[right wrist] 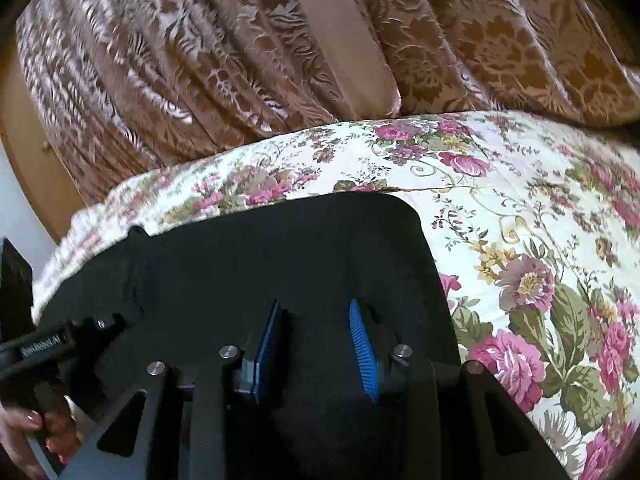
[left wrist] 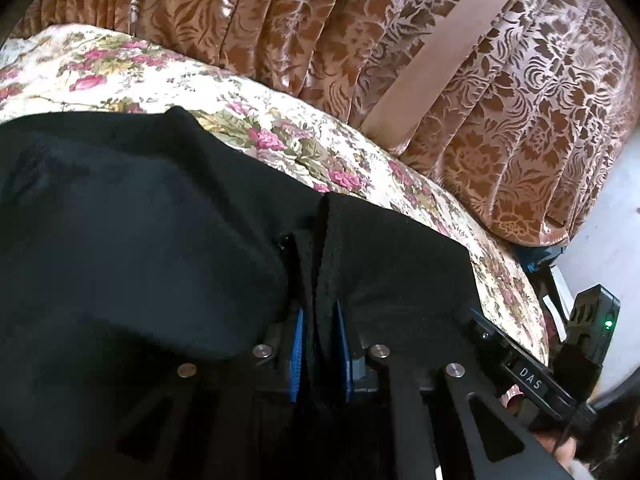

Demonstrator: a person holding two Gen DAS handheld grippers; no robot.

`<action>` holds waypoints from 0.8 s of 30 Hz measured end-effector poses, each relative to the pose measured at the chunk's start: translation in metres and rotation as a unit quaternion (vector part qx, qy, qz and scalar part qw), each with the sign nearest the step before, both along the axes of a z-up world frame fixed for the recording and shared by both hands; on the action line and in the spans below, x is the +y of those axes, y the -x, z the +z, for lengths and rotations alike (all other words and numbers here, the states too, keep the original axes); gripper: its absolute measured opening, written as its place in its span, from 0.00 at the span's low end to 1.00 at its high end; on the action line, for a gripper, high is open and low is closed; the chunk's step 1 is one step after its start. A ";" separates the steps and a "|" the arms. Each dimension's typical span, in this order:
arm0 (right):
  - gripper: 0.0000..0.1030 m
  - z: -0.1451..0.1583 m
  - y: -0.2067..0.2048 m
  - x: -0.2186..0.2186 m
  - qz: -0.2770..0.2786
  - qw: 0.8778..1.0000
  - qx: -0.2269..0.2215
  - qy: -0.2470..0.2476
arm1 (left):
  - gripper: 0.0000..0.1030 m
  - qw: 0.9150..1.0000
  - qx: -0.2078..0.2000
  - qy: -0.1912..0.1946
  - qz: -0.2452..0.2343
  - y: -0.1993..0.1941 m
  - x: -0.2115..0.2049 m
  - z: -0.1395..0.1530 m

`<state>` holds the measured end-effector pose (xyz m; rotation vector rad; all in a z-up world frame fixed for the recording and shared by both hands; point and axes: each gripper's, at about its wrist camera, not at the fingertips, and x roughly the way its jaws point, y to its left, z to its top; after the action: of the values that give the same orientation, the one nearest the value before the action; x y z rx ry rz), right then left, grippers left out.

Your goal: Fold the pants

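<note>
The black pants (left wrist: 140, 220) lie on a floral bedspread (left wrist: 120, 72). In the left wrist view, my left gripper (left wrist: 318, 312) is shut on a raised fold of the black cloth, which is pinched between its blue pads (left wrist: 297, 344). In the right wrist view, the pants (right wrist: 280, 248) spread out ahead as a flat dark panel with a rounded far corner. My right gripper (right wrist: 314, 304) holds its blue pads (right wrist: 362, 344) moderately apart, with black cloth filling the gap between them. The fingertips of both grippers are buried in the cloth.
A brown patterned curtain (left wrist: 320, 20) hangs behind the bed and also shows in the right wrist view (right wrist: 200, 60). Bare bedspread (right wrist: 520, 200) lies right of the pants. A person's hand (right wrist: 28, 428) grips a black handle at the lower left. A black device with a green light (left wrist: 600, 320) sits at the right edge.
</note>
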<state>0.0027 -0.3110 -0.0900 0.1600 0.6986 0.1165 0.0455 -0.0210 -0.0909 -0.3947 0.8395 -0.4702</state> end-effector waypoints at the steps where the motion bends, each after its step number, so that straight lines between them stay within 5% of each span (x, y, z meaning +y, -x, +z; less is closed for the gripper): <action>1: 0.36 -0.001 0.001 0.002 0.000 1.000 -0.004 0.007 | 0.19 1.000 -0.007 -0.008 -0.001 0.001 -0.001 0.000; 4: 0.36 -0.003 0.004 0.005 0.000 1.000 -0.015 0.021 | 0.23 1.000 -0.021 -0.022 -0.003 0.005 -0.001 0.001; 11: 0.36 0.000 0.009 0.007 -0.009 0.999 -0.026 0.029 | 0.33 0.999 -0.008 0.042 0.032 0.020 0.029 0.009; 13: 0.37 0.007 0.013 0.016 -0.008 0.998 -0.030 0.051 | 0.43 0.997 -0.018 0.051 0.055 0.030 0.044 0.015; 18: 0.33 0.018 0.027 0.052 0.078 0.995 -0.055 0.043 | 0.57 0.988 -0.059 0.050 0.132 0.061 0.091 0.031; 24: 0.22 0.013 0.028 0.101 0.165 0.984 -0.050 0.049 | 0.58 0.970 -0.080 0.049 0.224 0.086 0.146 0.045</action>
<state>-0.0258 -0.2096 -0.0765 -0.0578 0.6247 0.4043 -0.0402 0.1246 -0.0462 -0.6121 0.5476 -0.1202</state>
